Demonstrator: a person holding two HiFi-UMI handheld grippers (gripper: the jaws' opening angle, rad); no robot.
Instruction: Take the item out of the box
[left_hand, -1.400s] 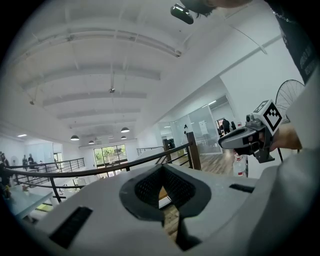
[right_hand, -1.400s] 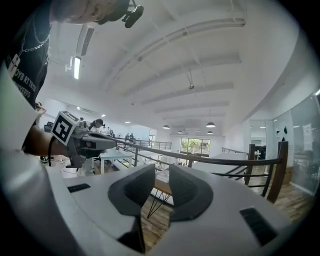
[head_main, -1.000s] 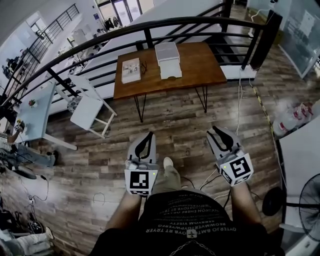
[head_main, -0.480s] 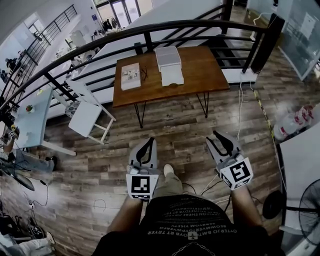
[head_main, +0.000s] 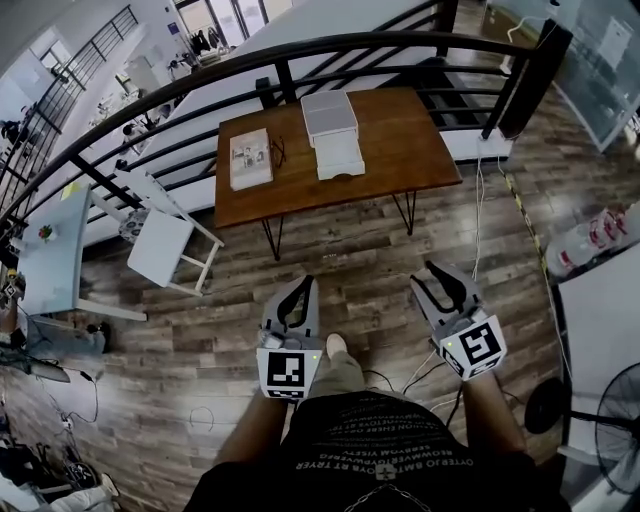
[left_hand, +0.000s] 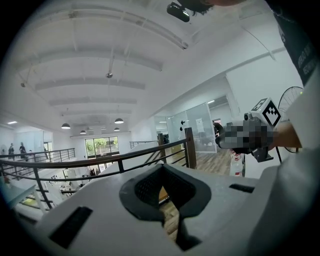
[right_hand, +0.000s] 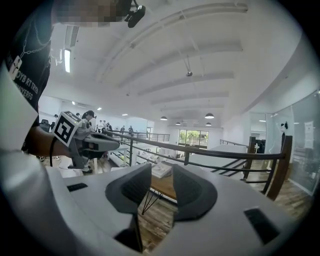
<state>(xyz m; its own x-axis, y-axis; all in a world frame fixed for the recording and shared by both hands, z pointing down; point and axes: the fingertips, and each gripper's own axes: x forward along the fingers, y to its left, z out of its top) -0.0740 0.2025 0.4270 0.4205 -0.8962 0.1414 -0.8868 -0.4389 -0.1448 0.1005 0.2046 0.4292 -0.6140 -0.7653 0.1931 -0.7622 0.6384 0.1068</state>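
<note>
– Box (head_main: 331, 128) sitting where?
– On the table (head_main: 400, 140), far ahead; item not showing. I'm holding left gripper (left_hand: 161, 171) pressed together; right gripper (right_hand: 162, 170) has just been opening; both empty. I'm risking shoving the box with shut left

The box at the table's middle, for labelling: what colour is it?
The box is white; head view shows it best.

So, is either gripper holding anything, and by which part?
Nothing is held. The left gripper is shut and empty; the right gripper has just been opening, with nothing between its jaws.
</note>
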